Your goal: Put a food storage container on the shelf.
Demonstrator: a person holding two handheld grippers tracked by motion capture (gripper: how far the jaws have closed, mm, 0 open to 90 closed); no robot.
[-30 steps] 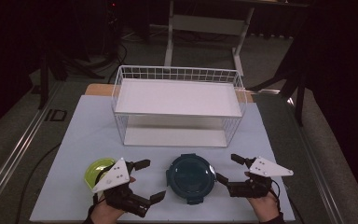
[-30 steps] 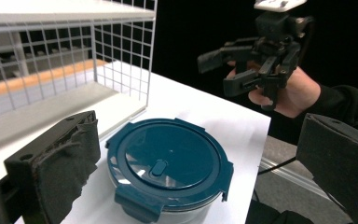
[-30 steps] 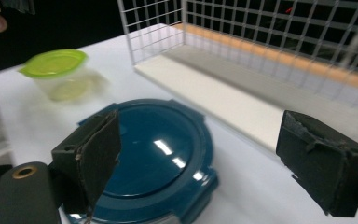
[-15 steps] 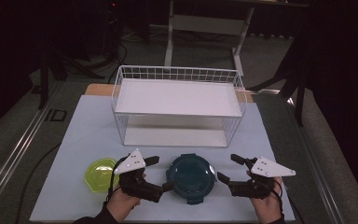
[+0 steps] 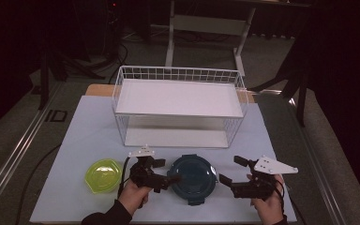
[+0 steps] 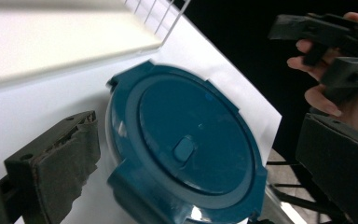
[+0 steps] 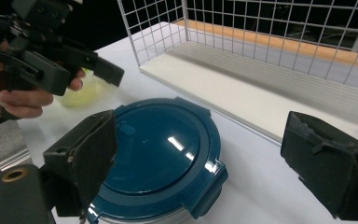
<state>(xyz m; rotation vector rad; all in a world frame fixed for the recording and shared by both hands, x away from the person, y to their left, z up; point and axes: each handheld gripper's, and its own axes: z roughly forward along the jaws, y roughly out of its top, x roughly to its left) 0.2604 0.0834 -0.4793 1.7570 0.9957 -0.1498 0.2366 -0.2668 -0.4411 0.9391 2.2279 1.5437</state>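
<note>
Two grippers stand open and empty beside the blue lidded container (image 5: 191, 177): the left gripper (image 5: 164, 172) at its left rim, the right gripper (image 5: 230, 171) just off its right side. Its near edge is cut off in both gripper views. Behind it stands a wire basket (image 5: 180, 75); a yellow-green lid (image 5: 103, 174) lies left, partly hidden by the left gripper in the right gripper view.

A lab-style recording bay, dark all round. A lit white tabletop (image 5: 75, 140) stands on grey carpet. Floor rails (image 5: 16, 154), cables (image 5: 122, 51) and frame legs (image 5: 171, 33) surround it.
</note>
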